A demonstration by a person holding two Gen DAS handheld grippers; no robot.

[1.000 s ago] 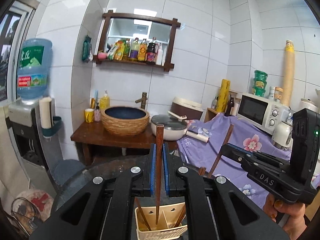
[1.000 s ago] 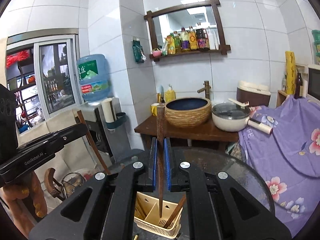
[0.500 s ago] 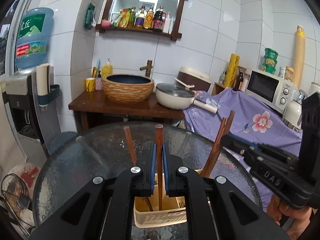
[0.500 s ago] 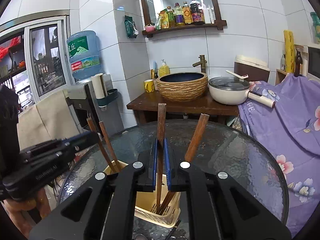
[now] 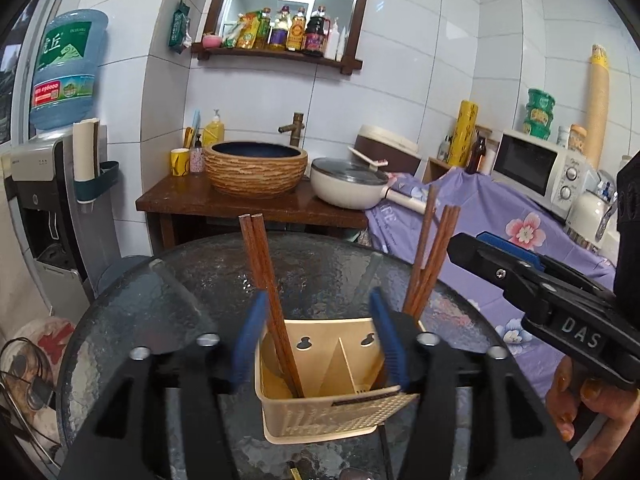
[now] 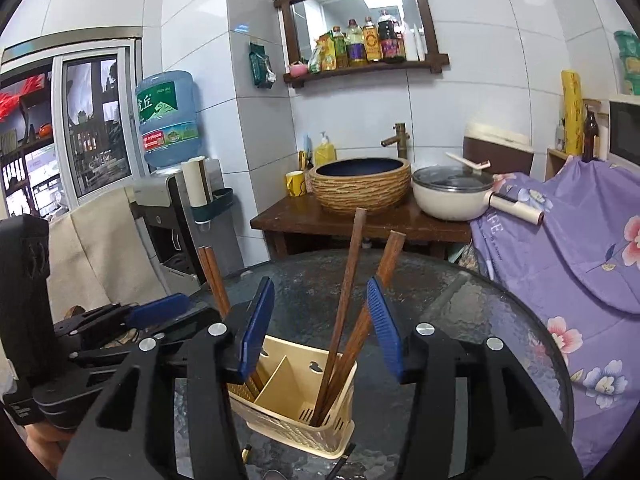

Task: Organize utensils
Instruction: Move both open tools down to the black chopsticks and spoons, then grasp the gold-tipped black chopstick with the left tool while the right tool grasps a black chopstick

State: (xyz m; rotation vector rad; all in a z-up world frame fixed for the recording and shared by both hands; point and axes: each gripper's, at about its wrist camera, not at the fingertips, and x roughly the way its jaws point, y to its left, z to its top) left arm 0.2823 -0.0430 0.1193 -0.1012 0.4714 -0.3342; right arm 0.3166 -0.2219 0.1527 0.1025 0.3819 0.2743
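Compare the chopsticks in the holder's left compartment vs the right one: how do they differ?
The left chopsticks lean left as a tight parallel pair. The right chopsticks lean right, with their tops spread apart. Two show at left; at least three at right. Both sets are dark reddish wood, standing in the beige holder.

Reddish-brown chopsticks [image 5: 264,280] are noted in a cream, lattice-patterned holder [image 5: 320,412]. The table [image 5: 160,300] is of dark, mottled glass. A purple cloth [image 6: 568,256] is printed with pink and white flowers. Gripper pads [image 6: 256,328] are blue.
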